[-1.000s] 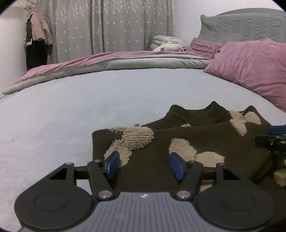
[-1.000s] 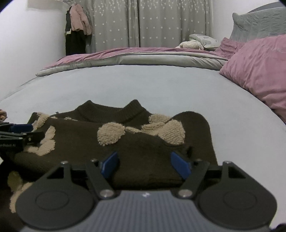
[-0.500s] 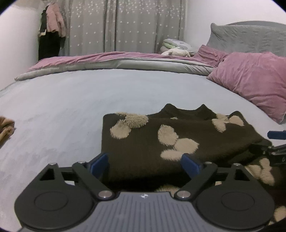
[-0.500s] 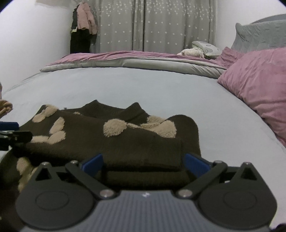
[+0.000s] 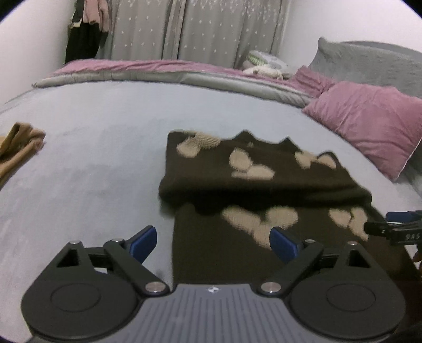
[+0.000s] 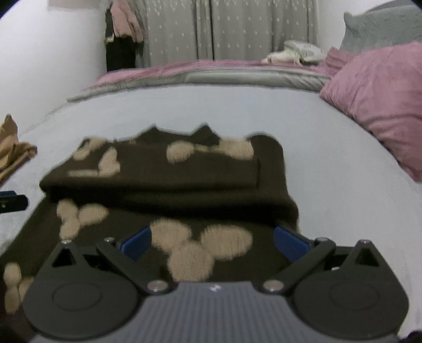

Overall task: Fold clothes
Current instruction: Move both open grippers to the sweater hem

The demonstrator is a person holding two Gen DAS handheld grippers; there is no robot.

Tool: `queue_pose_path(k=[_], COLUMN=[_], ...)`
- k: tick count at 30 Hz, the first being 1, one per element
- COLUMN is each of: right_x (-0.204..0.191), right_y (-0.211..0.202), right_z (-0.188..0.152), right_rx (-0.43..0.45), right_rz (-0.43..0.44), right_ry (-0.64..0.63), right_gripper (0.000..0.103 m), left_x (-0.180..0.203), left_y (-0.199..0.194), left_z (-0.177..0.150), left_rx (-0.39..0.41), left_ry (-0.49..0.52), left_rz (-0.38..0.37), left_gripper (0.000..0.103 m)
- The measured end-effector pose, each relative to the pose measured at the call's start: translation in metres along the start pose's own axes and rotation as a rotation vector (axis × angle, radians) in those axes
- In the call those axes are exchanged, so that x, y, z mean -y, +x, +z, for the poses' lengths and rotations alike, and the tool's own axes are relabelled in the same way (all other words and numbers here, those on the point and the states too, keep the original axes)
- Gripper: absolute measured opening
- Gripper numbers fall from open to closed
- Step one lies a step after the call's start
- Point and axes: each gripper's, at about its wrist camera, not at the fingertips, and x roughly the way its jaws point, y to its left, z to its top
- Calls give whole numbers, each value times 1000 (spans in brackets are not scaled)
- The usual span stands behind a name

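Note:
A dark brown sweater (image 5: 263, 182) with beige fuzzy patches lies on the light blue bed sheet (image 5: 92, 163), its upper part folded over in a thick layer and its lower part spread flat towards me. My left gripper (image 5: 212, 238) is open above the sweater's near left edge, with nothing pinched between its pads. In the right wrist view the same sweater (image 6: 163, 184) fills the middle. My right gripper (image 6: 212, 238) is open over the lower part, its pads apart from the cloth. Each gripper's tip shows at the edge of the other's view.
A tan garment (image 5: 18, 147) lies crumpled on the sheet at the left. Pink pillows (image 5: 369, 124) and a grey headboard cushion (image 5: 369, 63) stand on the right. A rolled pink and grey duvet (image 5: 171, 76) runs along the far side, before curtains and hanging clothes (image 5: 87, 23).
Both grippers opened wide and drew back from the sweater, leaving its folded layer lying on the bed. The tan garment has come into view at the left.

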Motion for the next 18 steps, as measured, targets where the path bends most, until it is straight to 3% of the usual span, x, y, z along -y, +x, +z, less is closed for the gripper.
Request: queue_pose_path(k=[18], right_x=[11], right_y=[-59], right_z=[-48], right_rx=[-190], right_rz=[-49], right_ry=[44], right_gripper=[103], left_x=[10], left_y=[-33], left_z=[-41], left_rx=[-142], left_ry=[-6], left_rz=[45], left_gripper=[93])
